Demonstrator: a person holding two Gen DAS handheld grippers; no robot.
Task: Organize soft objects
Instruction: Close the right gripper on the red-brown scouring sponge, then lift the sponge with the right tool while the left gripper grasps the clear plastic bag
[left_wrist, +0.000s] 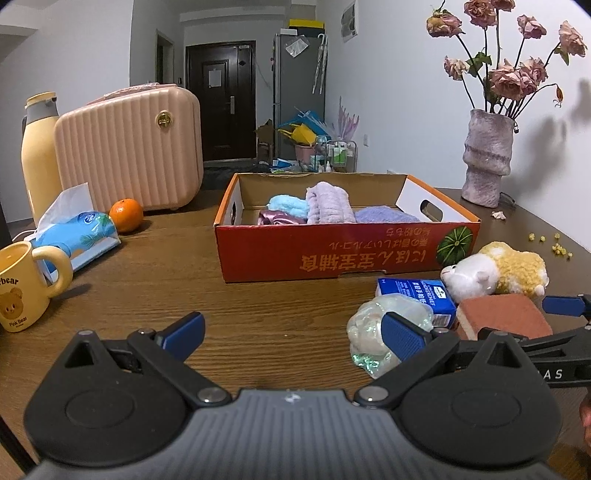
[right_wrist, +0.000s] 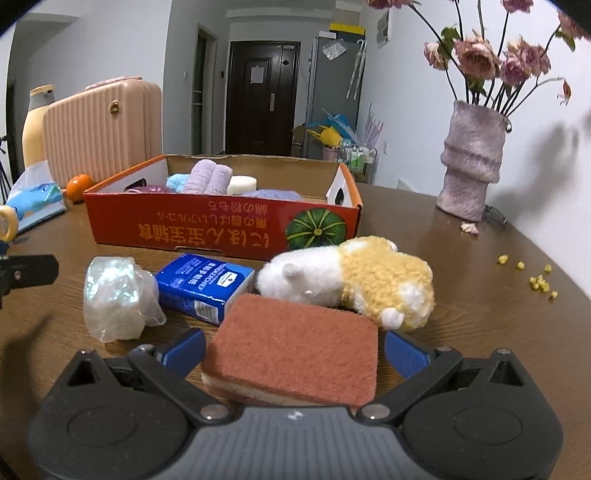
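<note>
A rust-brown sponge (right_wrist: 295, 354) lies flat on the wooden table (right_wrist: 480, 350) between the fingers of my open right gripper (right_wrist: 295, 350), which straddle it closely. Behind it rest a white-and-yellow plush hamster (right_wrist: 354, 280), a blue tissue packet (right_wrist: 203, 284) and a crumpled clear plastic wad (right_wrist: 114, 299). Farther back, a red cardboard box (right_wrist: 221, 225) holds rolled towels (right_wrist: 208, 177). My left gripper (left_wrist: 293, 332) hovers open over bare table with nothing between its fingers. Its right finger overlaps the plastic wad (left_wrist: 373, 328) in the left wrist view.
A grey vase of dried roses (left_wrist: 485, 158) stands at the back right, with yellow crumbs (left_wrist: 554, 245) near it. On the left are a yellow mug (left_wrist: 22, 288), a blue tissue pack (left_wrist: 77, 232), an orange (left_wrist: 126, 215), a pink case (left_wrist: 129, 147) and a yellow flask (left_wrist: 38, 155).
</note>
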